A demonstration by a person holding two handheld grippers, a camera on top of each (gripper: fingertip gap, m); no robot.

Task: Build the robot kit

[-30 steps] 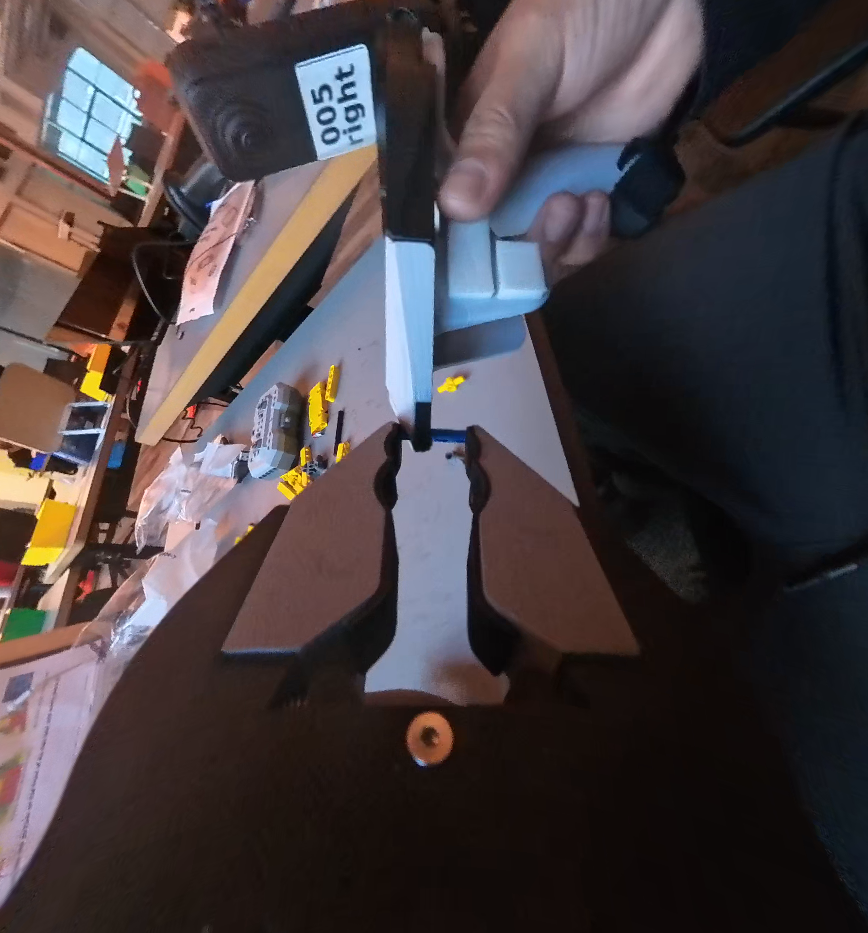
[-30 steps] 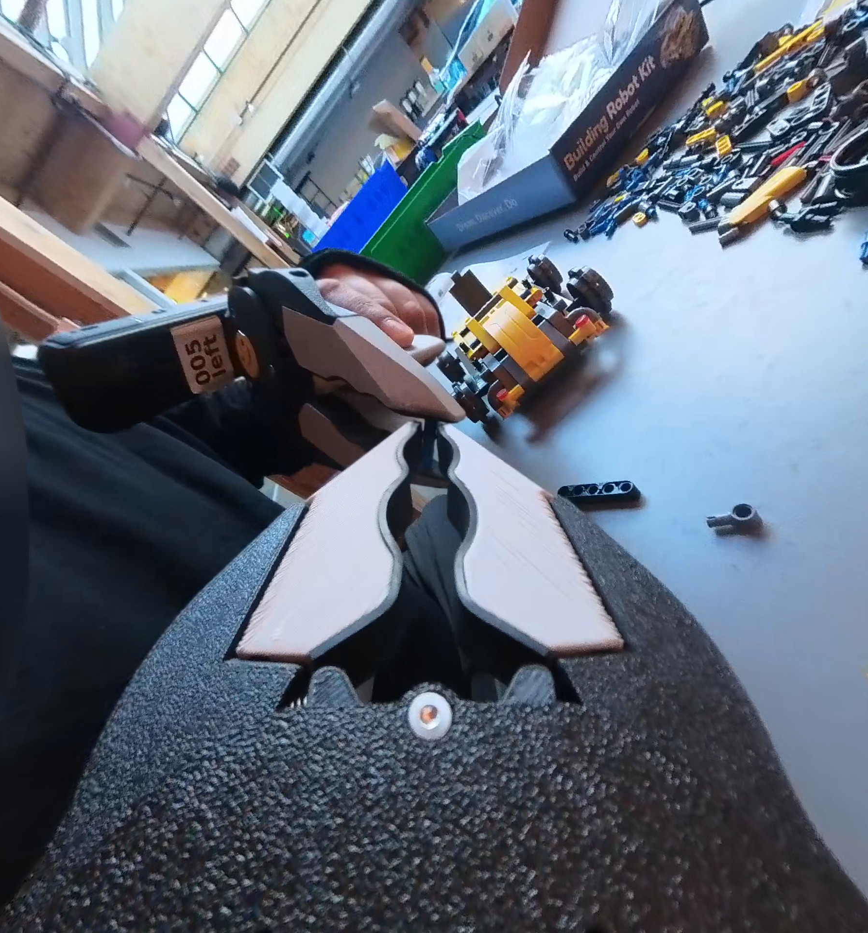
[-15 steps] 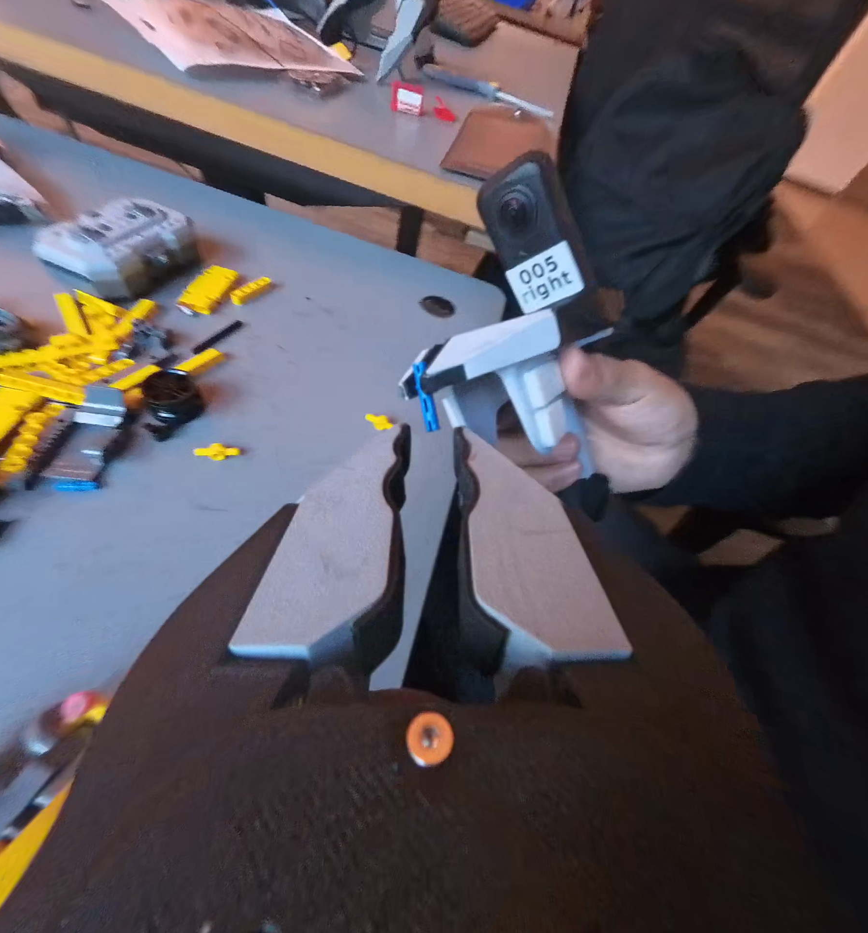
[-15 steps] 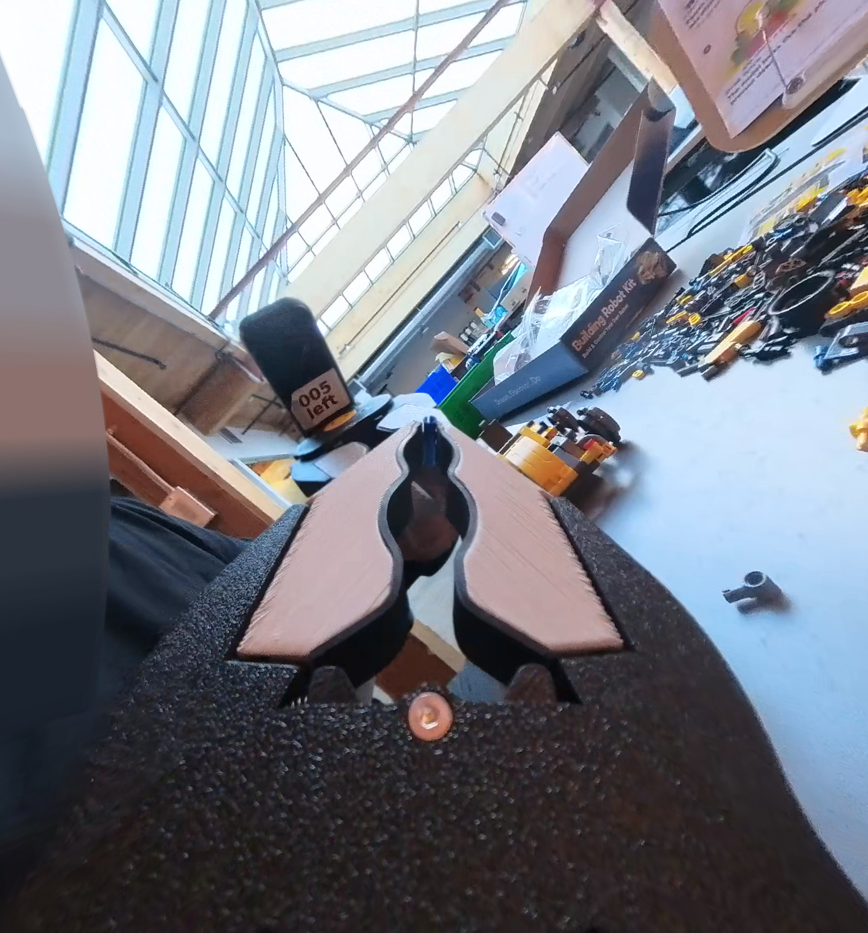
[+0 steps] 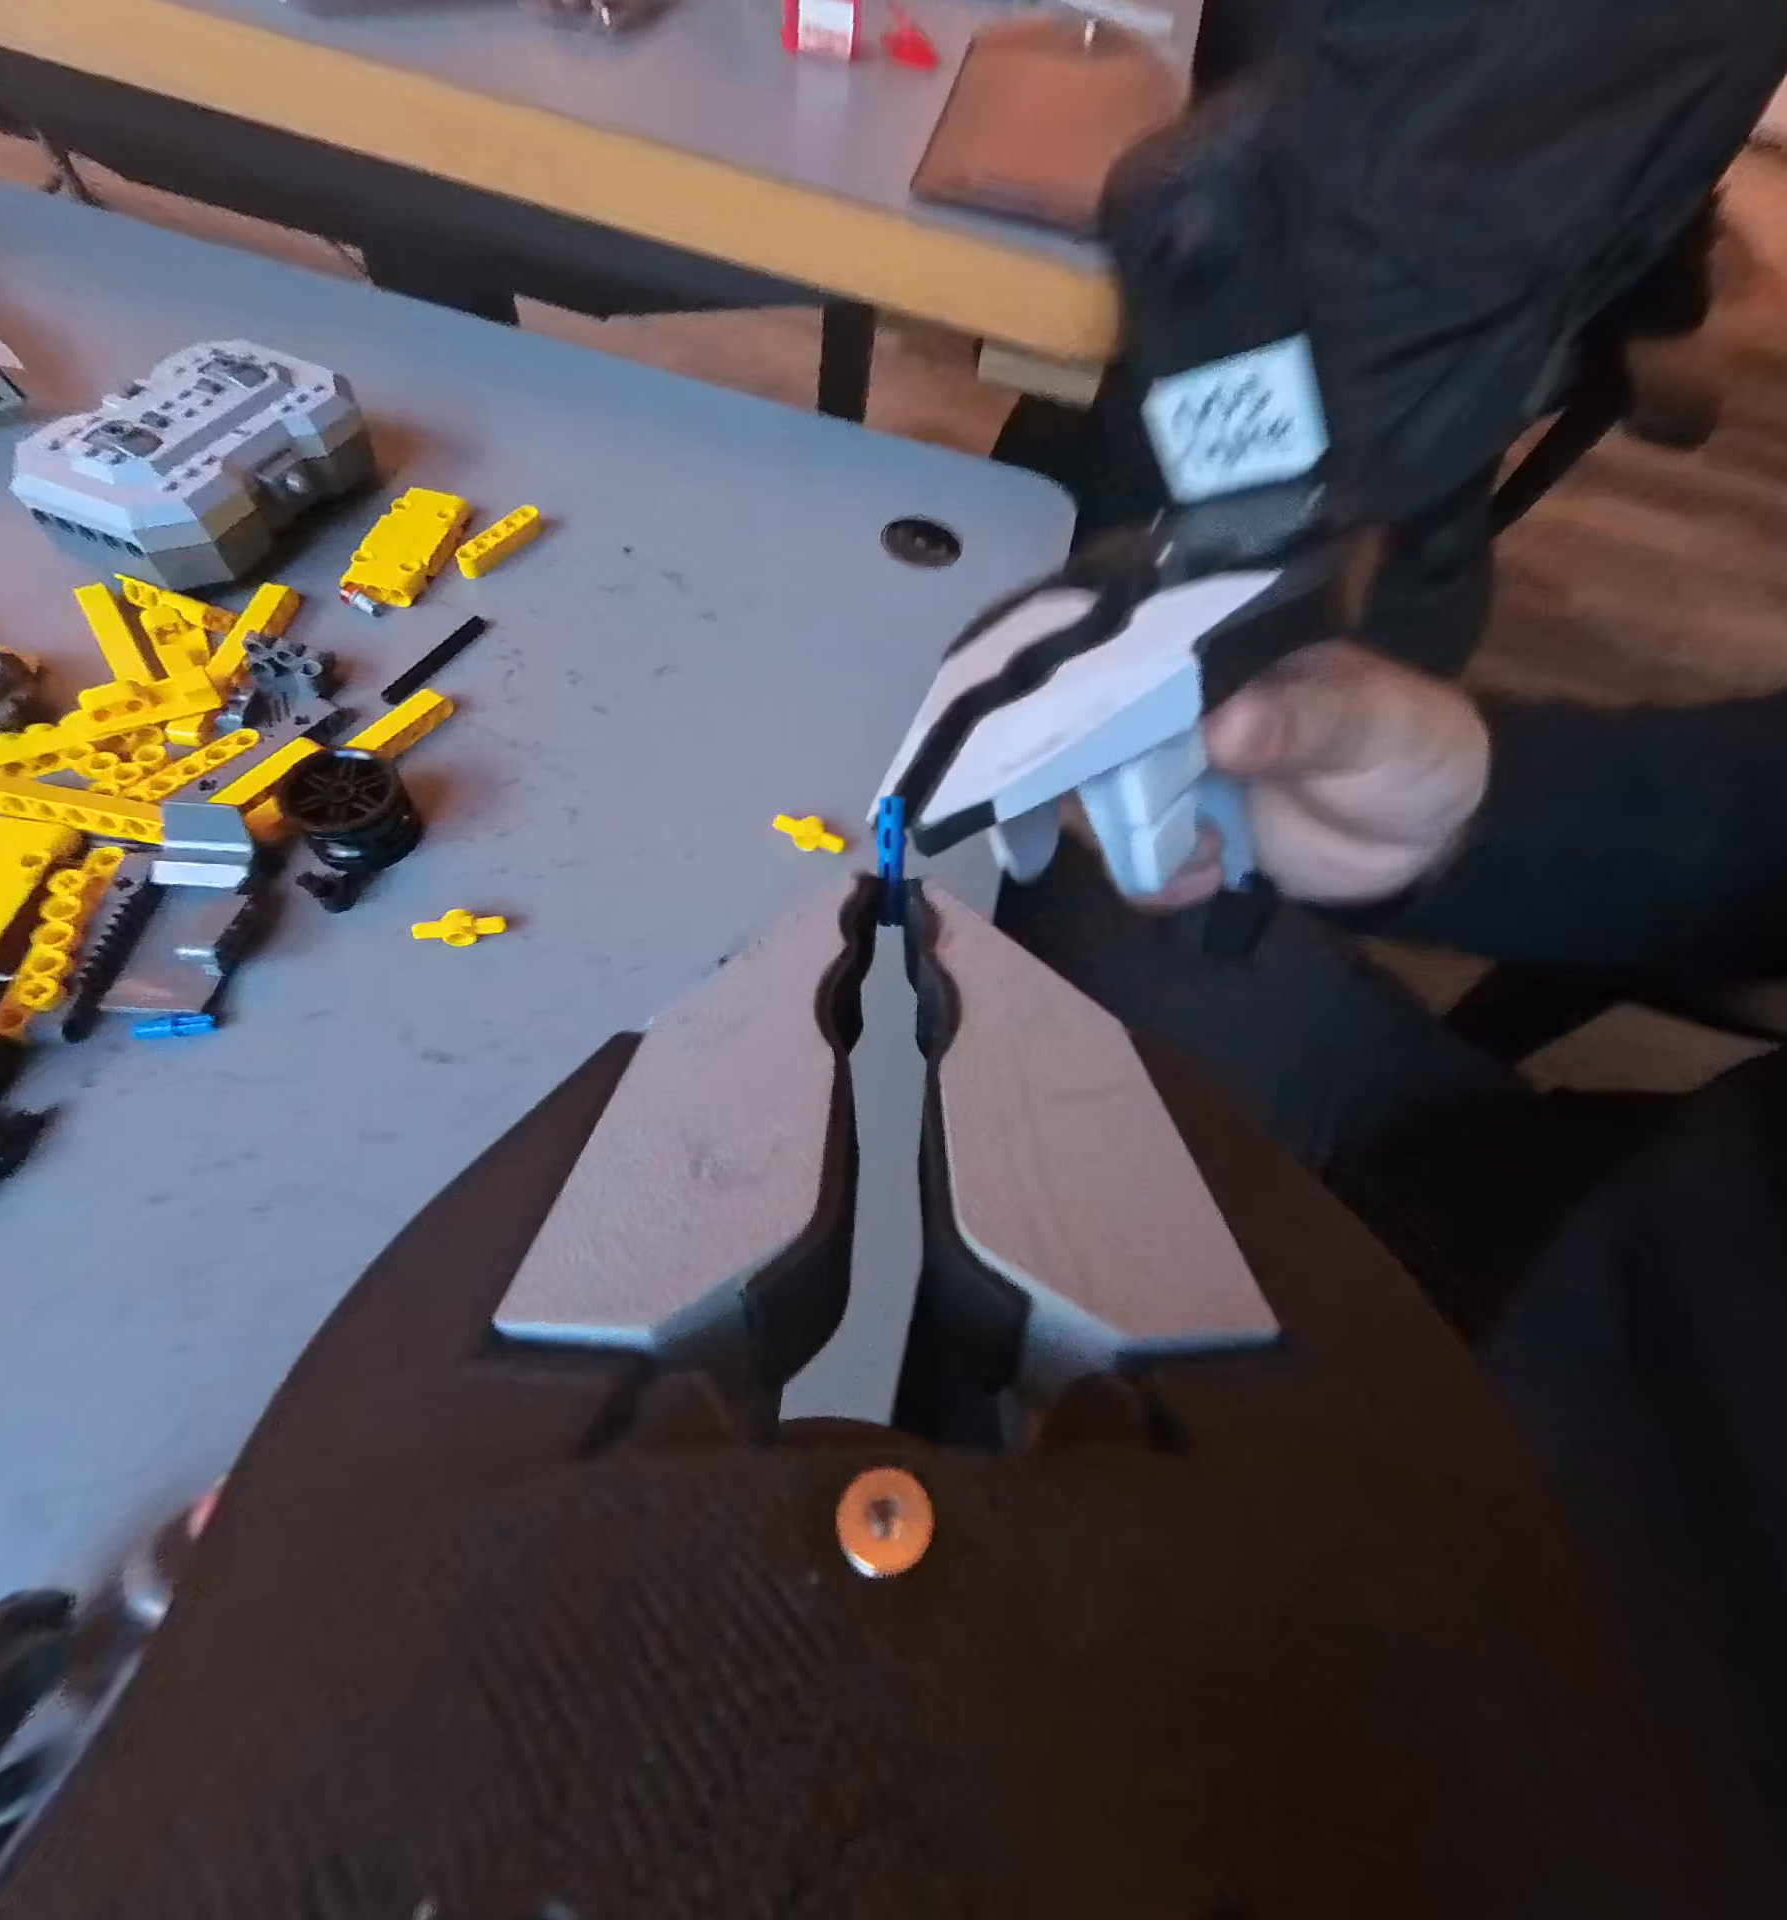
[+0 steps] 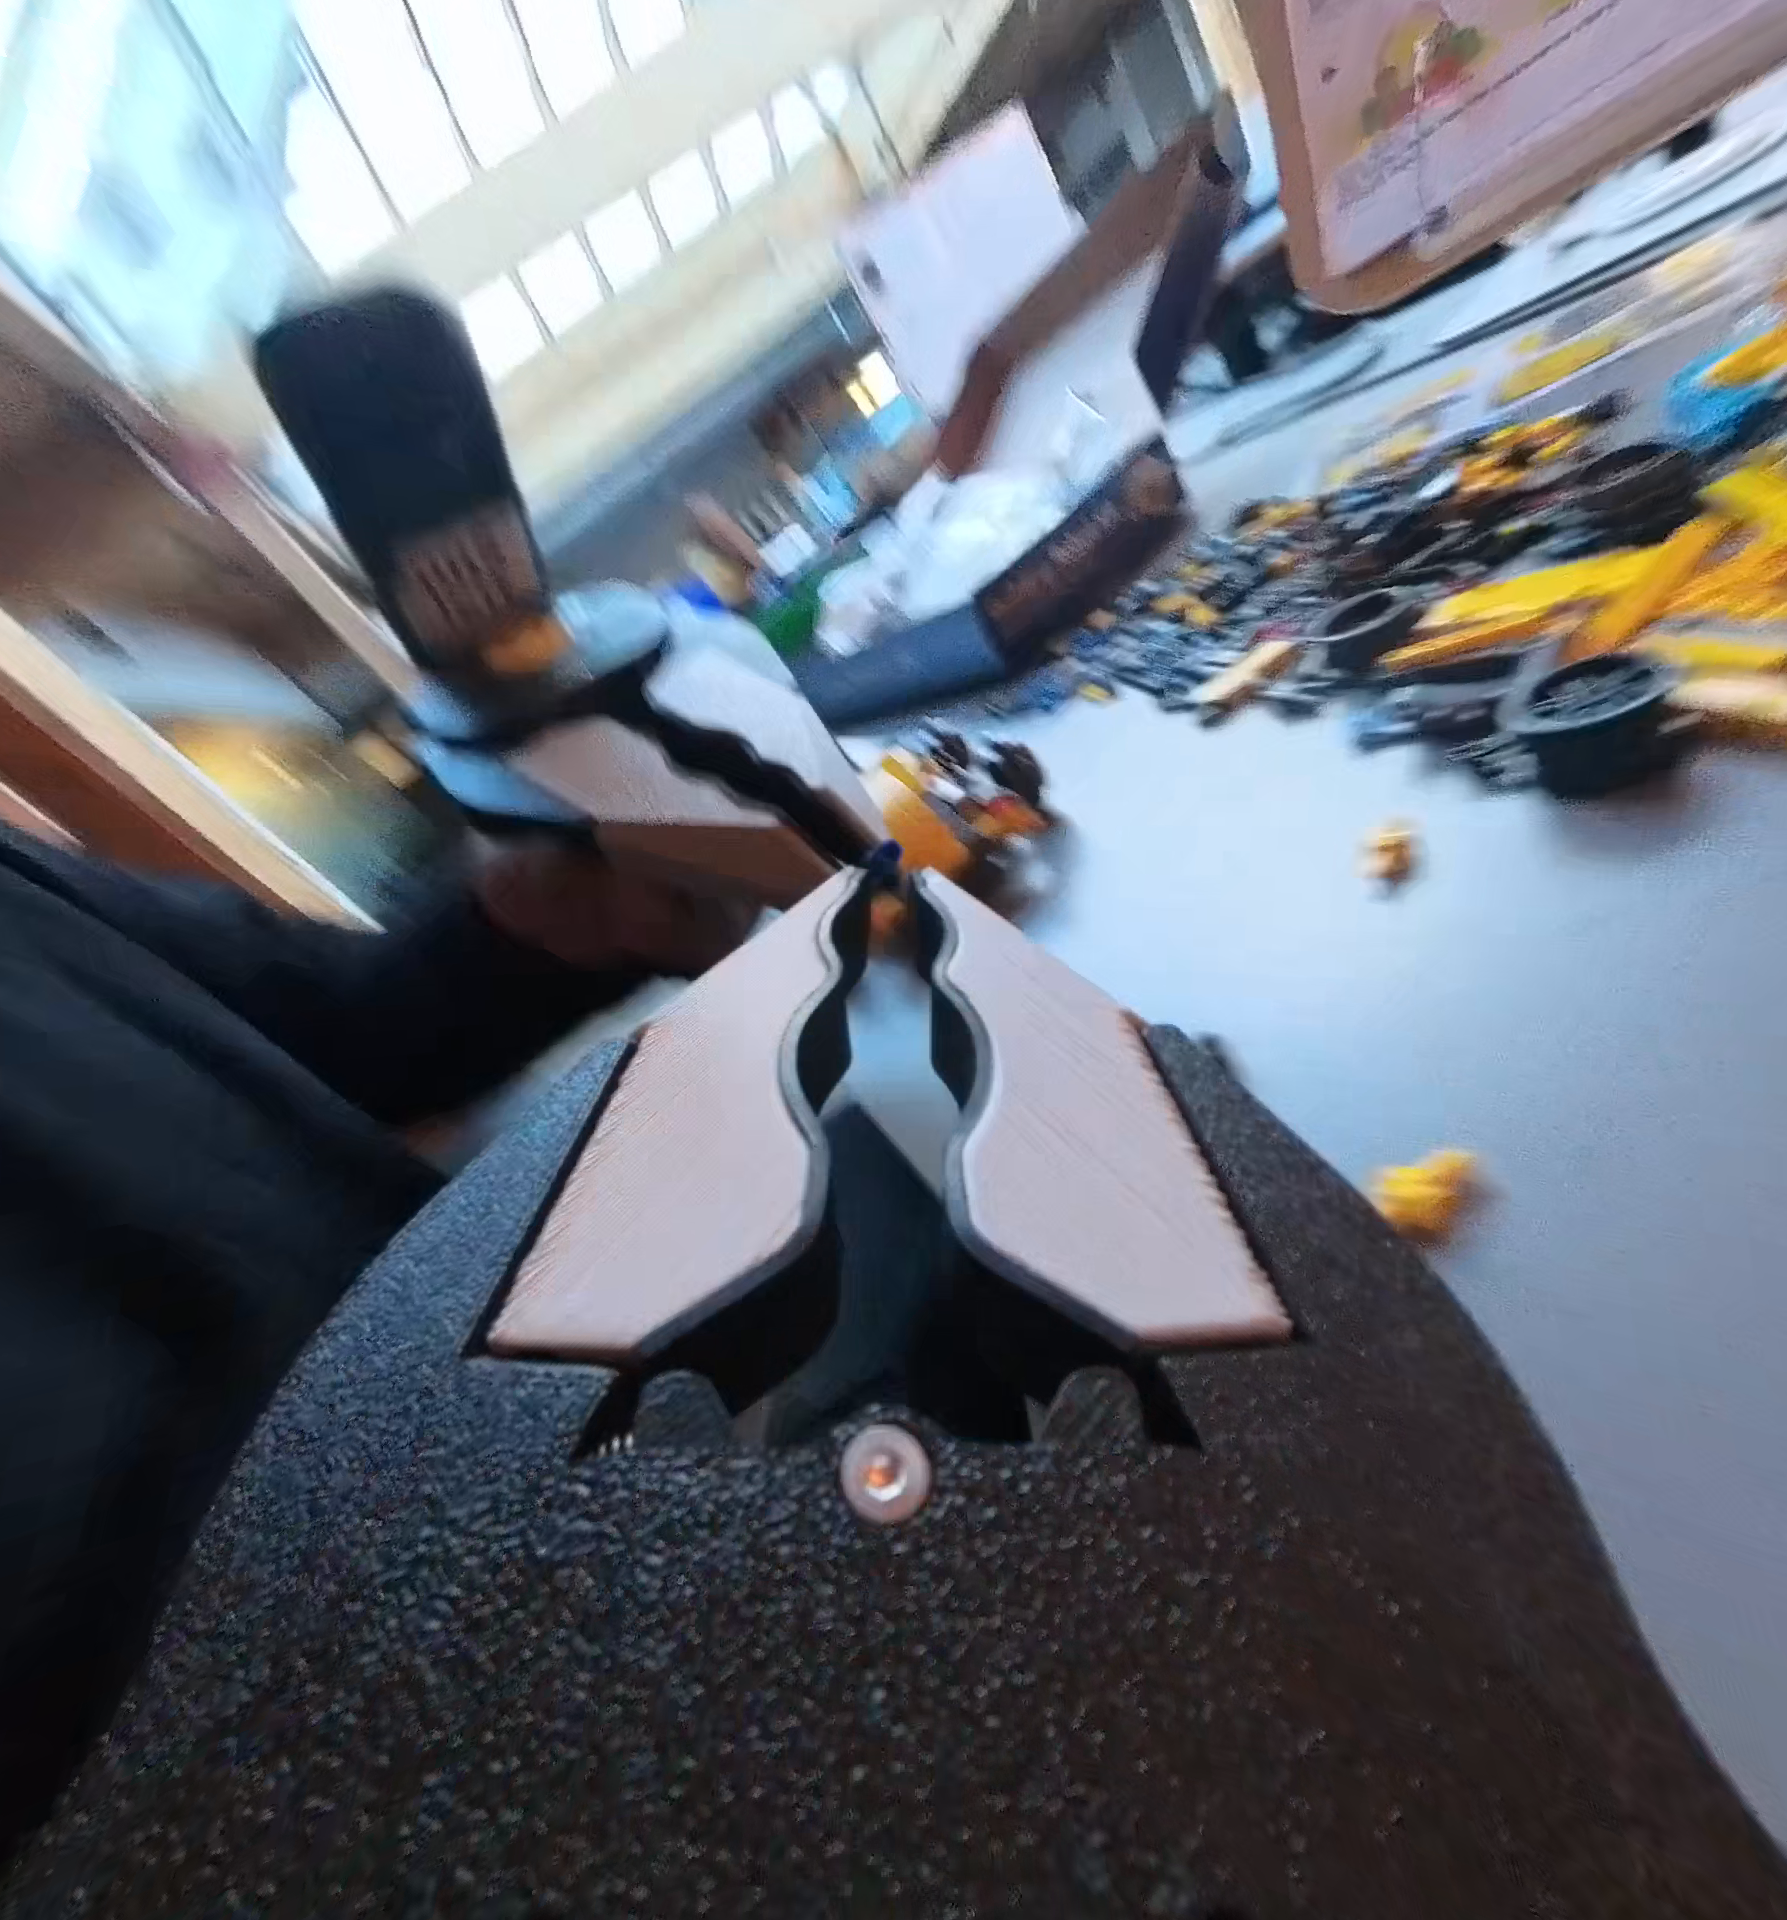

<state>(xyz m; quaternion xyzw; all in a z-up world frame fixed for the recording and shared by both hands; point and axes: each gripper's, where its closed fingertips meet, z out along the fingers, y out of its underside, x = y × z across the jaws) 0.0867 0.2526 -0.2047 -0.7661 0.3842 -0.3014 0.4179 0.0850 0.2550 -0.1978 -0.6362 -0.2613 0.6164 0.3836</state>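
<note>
Blue pin [image 5: 890, 847] nipped between narrowed left fingers [image 5: 835, 940] and right fingers [image 5: 982, 717].

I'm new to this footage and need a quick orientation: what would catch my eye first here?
Front and centre, the left gripper and the right gripper meet tip to tip over the near edge of the grey table, with a small blue pin pinched between their tips. To the left lies a heap of yellow beams with a black wheel, and a grey battery box sits behind it.
</note>
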